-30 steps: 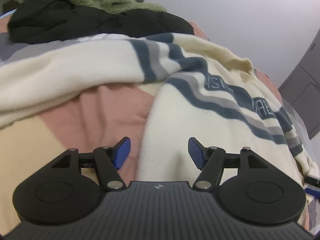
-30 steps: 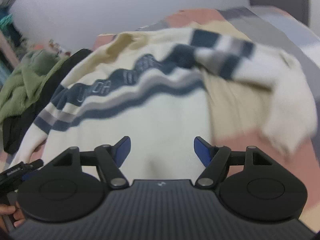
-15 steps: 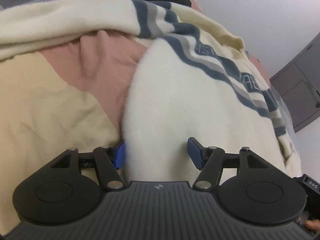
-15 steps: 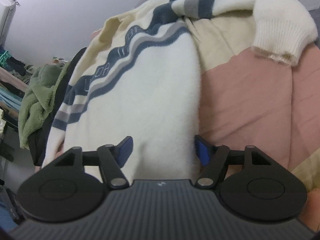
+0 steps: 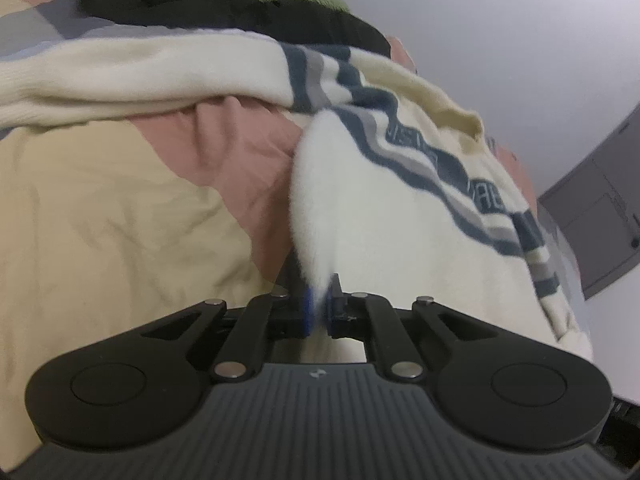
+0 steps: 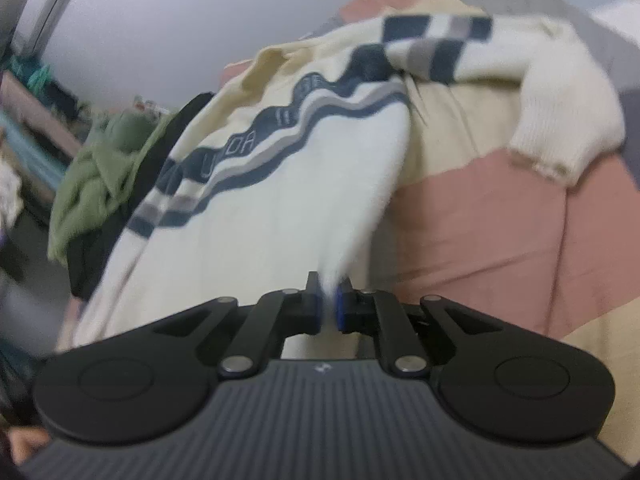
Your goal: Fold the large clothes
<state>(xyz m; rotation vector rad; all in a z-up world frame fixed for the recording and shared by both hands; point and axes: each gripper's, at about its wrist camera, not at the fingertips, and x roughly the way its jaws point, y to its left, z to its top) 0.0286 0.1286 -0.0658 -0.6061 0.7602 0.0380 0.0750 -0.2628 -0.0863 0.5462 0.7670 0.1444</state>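
Note:
A cream sweater with navy and grey wavy stripes lies spread on a bed. My left gripper is shut on its bottom hem at the left corner. My right gripper is shut on the hem at the right corner of the sweater. The pinched cloth rises in a ridge from each gripper. One sleeve stretches out to the left. The other sleeve lies bent to the right, its cuff on the cover.
The bed cover has pink, cream and grey patches. A pile of black and green clothes sits beyond the sweater, also in the right wrist view. A grey cabinet stands at the right. A white wall is behind.
Both grippers were open over the sweater's hem. Both have now shut on the hem corners, and the cloth is lifted into ridges.

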